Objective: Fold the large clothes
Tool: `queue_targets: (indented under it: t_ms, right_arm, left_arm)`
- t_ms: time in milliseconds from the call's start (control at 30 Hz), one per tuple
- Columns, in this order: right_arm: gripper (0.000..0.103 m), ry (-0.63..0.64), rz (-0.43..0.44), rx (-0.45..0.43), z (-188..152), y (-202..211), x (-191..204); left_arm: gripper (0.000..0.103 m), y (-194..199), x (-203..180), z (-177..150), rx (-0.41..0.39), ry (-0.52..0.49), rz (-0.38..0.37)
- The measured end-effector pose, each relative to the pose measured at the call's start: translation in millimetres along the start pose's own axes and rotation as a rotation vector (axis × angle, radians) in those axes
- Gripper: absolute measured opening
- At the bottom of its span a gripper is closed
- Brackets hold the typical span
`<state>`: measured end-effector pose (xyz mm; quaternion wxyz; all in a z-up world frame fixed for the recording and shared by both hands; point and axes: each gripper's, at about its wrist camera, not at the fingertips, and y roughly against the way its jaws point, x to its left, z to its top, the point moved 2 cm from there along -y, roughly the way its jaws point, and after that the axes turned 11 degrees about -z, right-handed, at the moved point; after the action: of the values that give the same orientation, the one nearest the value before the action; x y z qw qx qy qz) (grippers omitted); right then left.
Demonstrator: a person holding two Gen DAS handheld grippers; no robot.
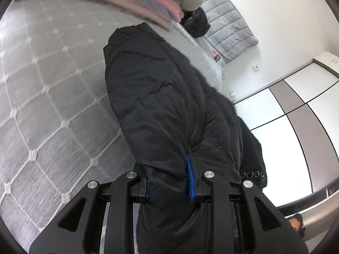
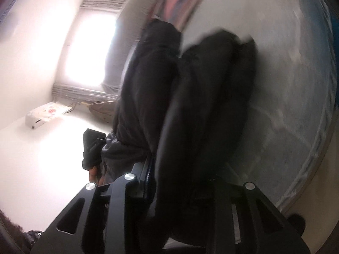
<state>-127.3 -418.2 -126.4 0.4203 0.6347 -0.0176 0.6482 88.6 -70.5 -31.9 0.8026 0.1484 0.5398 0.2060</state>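
A large black puffer jacket (image 1: pixel 156 97) hangs lifted over a grey quilted mattress (image 1: pixel 42 97). My left gripper (image 1: pixel 169 182) is shut on a thick fold of the jacket, which bulges between the blue finger pads (image 1: pixel 189 180). In the right wrist view the same jacket (image 2: pixel 201 105) fills the middle, blurred by motion. My right gripper (image 2: pixel 180 180) is shut on another part of it; its right finger is hidden by the fabric. The other gripper and the hand that holds it (image 2: pixel 93 148) show at the left of the right wrist view.
A stack of folded pink, grey and beige clothes (image 1: pixel 148 2) lies at the mattress's far end, with a black bundle (image 1: pixel 196 24) and a grey quilt (image 1: pixel 228 31) beyond. Wardrobe doors (image 1: pixel 296 114) stand to the right. A bright window (image 2: pixel 89 46) and a white box (image 2: pixel 44 114) show on the left.
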Motion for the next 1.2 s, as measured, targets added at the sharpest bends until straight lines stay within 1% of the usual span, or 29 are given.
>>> queue_targets:
  t_ms: [67,133,233,333,433,500,600,700,800,967,1000,1200]
  right_arm:
    - [0.033,-0.042,0.032,-0.003,-8,-4,-12]
    - [0.036,-0.065,0.039,-0.009,-12,-6,-16]
    - [0.043,-0.089,0.001,-0.037,-18,-11,-15]
    - [0.046,-0.100,-0.041,-0.065,-19,-14,-8]
    - [0.046,-0.113,-0.089,-0.079,-25,-20,-2]
    - [0.047,-0.119,-0.108,-0.075,-28,-22,2]
    - [0.049,-0.123,-0.139,-0.066,-25,-26,6]
    - [0.051,-0.114,-0.164,-0.052,-20,-28,5]
    - [0.053,-0.121,-0.170,-0.035,-19,-33,6]
    - [0.058,-0.116,-0.193,-0.020,-20,-35,19]
    - [0.059,-0.116,-0.192,-0.020,-19,-39,25]
    - [0.059,-0.135,-0.164,-0.023,-18,-42,22]
  left_arm:
    - [0.024,1,14,-8,-0.005,0.008,-0.039]
    - [0.026,6,27,-15,-0.022,0.022,-0.097]
    - [0.030,12,43,-25,-0.051,0.048,-0.157]
    - [0.032,17,52,-32,-0.078,0.085,-0.185]
    - [0.036,18,42,-33,-0.079,0.053,-0.160]
    - [0.040,20,35,-34,-0.076,0.040,-0.150]
    - [0.045,22,32,-36,-0.077,0.056,-0.144]
    - [0.047,23,33,-37,-0.082,0.065,-0.136]
    - [0.049,26,37,-42,-0.086,0.068,-0.130]
    - [0.050,24,37,-40,-0.090,0.078,-0.124]
    - [0.050,25,37,-41,-0.090,0.080,-0.125]
    - [0.051,27,38,-43,-0.089,0.071,-0.121]
